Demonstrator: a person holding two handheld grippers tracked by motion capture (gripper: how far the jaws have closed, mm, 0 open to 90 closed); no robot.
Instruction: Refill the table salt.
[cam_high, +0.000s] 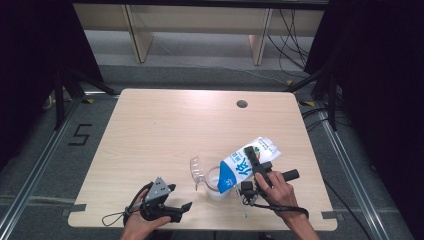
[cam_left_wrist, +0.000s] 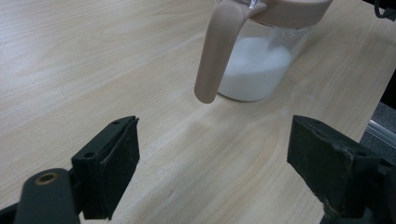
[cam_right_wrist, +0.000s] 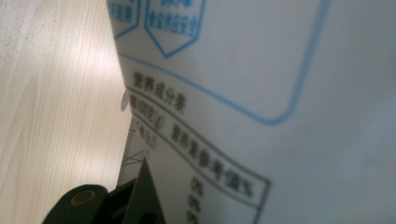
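Observation:
A white and blue milk carton (cam_high: 247, 162) hangs tilted over the table, its lower end down over a clear jug (cam_high: 216, 184). My right gripper (cam_high: 253, 160) is shut on the carton's side. In the right gripper view the carton's printed face (cam_right_wrist: 252, 93) is pressed close against the camera. The jug (cam_left_wrist: 257, 65) holds white milk at its bottom and has a beige handle (cam_left_wrist: 217, 51) and lid rim. My left gripper (cam_left_wrist: 215, 168) stands open just before the jug's handle, nothing between its jaws. In the high view that left gripper (cam_high: 181, 210) sits near the table's front edge.
The light wooden table (cam_high: 165, 130) has a round cable hole (cam_high: 242, 104) at its far right. The jug's flipped-up lid (cam_high: 196, 169) rises to the left of the jug. Grey floor, metal rails and dark curtains surround the table.

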